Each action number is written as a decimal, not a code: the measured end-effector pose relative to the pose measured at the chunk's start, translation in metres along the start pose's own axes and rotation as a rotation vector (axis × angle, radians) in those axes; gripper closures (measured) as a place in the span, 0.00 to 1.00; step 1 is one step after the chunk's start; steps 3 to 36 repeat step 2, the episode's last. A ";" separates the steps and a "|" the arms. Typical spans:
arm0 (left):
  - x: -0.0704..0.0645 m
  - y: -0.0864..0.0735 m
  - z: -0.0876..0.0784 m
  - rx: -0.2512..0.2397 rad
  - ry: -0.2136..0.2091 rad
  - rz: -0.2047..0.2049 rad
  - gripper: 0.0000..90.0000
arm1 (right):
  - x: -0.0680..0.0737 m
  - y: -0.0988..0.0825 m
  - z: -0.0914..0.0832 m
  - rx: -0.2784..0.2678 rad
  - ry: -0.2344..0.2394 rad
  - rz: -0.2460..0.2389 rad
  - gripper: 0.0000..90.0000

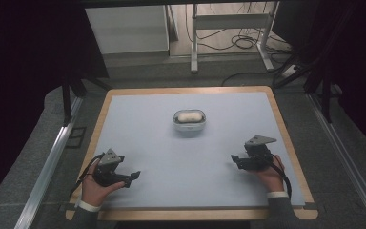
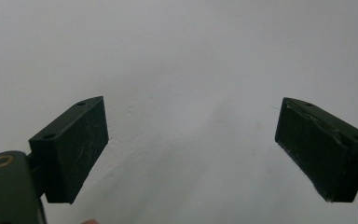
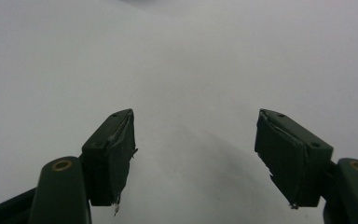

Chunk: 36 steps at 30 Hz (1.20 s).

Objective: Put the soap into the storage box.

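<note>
Centre frame in the high view, a small white oval lidded container point(image 1: 189, 121) is seen lying left-right; both black two-jaw grippers point(image 2: 191, 149) point(image 3: 193, 156) are held released.

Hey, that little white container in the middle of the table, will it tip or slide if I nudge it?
The container looks low and wide, so it would probably slide rather than tip. The table seems smooth, which favours sliding. It looks like light plastic, though its pale contents may add some weight; what they are is unclear.

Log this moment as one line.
left gripper: open, empty | right gripper: open, empty | small white container: mid-table, untouched, white object inside
</note>
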<state>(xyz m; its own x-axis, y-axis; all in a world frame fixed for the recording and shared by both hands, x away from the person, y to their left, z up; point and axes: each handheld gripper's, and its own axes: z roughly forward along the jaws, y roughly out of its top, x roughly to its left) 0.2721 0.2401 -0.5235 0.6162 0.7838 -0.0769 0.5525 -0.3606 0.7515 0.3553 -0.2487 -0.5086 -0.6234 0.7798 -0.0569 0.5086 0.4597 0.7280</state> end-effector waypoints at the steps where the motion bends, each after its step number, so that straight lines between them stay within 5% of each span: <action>1: 0.000 0.000 0.000 0.000 0.000 0.001 0.11 | 0.000 0.000 -0.001 -0.008 -0.007 0.001 0.30; 36: 0.000 0.000 0.000 0.001 0.000 0.001 0.11 | -0.001 0.000 -0.001 -0.013 -0.011 0.003 0.30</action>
